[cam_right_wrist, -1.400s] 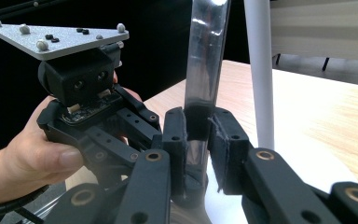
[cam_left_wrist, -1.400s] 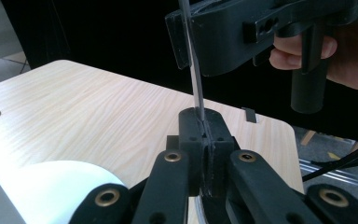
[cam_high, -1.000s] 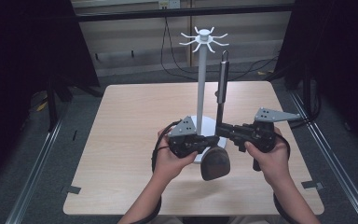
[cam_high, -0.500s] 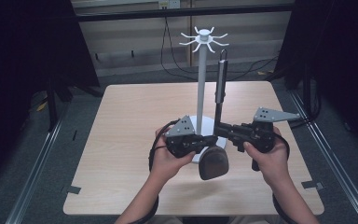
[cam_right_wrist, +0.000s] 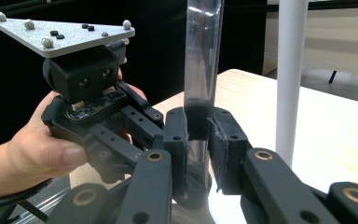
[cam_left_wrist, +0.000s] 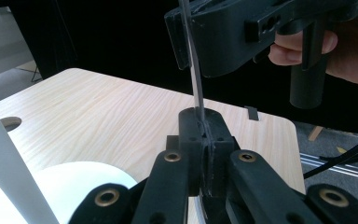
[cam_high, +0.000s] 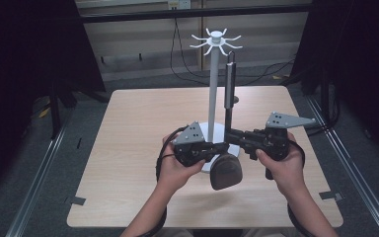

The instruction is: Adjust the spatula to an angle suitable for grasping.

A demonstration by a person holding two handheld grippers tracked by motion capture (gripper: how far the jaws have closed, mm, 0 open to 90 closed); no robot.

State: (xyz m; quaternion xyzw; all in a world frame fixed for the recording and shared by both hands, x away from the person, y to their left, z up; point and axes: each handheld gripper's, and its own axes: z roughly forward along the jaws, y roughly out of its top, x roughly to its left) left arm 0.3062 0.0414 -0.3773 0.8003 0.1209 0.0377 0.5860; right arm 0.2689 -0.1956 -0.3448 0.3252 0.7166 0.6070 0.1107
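High view: 2 grippers, L (cam_high: 223, 148) & R (cam_high: 231, 134), jaws clamped on 1 spatula (cam_high: 229, 106) by 1 stand (cam_high: 213, 94).

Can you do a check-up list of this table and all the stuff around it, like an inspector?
Surface: pale wooden table, flat, with dark tape bits at its near edge.
Job's things: white hook stand upright on a round base; long dark utensil held upright beside it, wide end down.
Clutter: nothing seen.
Grippers: left gripper shut on the utensil's thin part; right gripper shut on it higher up.
Cables: black cables on the floor behind the table; coiled cable at the left wrist.
Surroundings: dark curtains on both sides; metal rails on the grey floor.
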